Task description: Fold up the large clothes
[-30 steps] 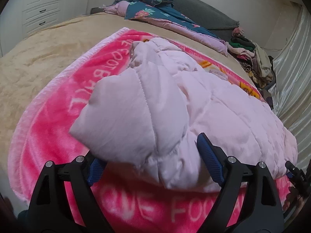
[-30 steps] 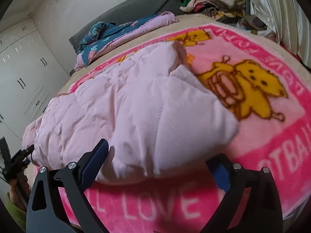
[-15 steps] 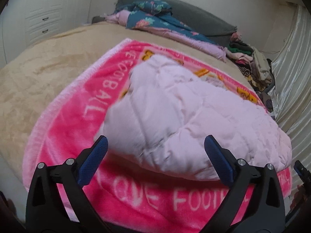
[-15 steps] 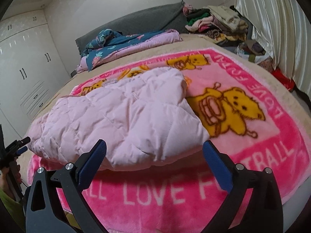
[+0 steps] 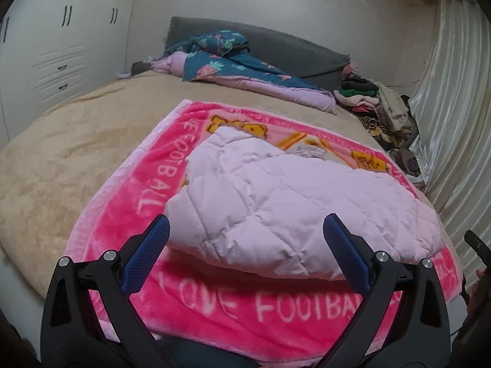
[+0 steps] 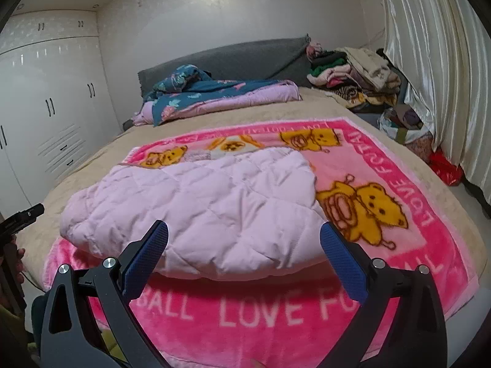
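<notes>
My left gripper (image 5: 245,230) had just opened fully off the pink jacket (image 5: 294,208), and my right gripper (image 6: 244,236) also stood wide and empty. Both had pulled back. The jacket lay folded on the pink blanket (image 5: 276,306).

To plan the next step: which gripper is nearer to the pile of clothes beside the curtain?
Right. The right gripper faces the pink jacket's pile-side end; the left gripper faces its far end from the clothes pile.

Folded pink jacket (image 6: 196,211) on blanket (image 6: 429,245)
</notes>
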`<state>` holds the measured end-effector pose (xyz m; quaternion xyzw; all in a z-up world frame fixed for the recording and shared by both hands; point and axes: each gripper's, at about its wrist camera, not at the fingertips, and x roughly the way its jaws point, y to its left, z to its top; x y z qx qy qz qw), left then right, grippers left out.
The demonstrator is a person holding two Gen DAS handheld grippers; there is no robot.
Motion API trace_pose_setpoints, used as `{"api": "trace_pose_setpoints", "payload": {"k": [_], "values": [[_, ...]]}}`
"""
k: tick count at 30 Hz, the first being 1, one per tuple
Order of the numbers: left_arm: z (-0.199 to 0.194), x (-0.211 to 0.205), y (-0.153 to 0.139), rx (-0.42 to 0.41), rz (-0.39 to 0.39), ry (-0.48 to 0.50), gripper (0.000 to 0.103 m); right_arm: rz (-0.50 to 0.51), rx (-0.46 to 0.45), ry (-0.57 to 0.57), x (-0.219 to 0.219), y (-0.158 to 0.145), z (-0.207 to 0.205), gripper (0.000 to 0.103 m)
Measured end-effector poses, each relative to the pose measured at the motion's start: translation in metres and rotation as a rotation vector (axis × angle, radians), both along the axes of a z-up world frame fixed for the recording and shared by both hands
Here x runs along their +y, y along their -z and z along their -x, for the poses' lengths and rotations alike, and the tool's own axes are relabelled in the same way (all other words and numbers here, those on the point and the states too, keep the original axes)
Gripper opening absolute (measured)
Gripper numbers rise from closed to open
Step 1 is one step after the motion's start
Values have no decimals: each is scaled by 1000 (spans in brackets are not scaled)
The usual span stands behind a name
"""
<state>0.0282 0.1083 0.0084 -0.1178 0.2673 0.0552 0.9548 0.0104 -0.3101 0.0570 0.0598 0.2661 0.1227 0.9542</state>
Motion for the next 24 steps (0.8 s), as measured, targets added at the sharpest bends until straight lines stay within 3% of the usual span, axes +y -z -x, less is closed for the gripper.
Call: {"api": "trace_pose_setpoints", "payload": {"k": [12,24], "values": [[17,-53,18,15,-2,122,94,45,-91,18,38,-6,41,99],[16,-92,42,60,-33,200,94,96,-65,-69,78,15,53,99]]}}
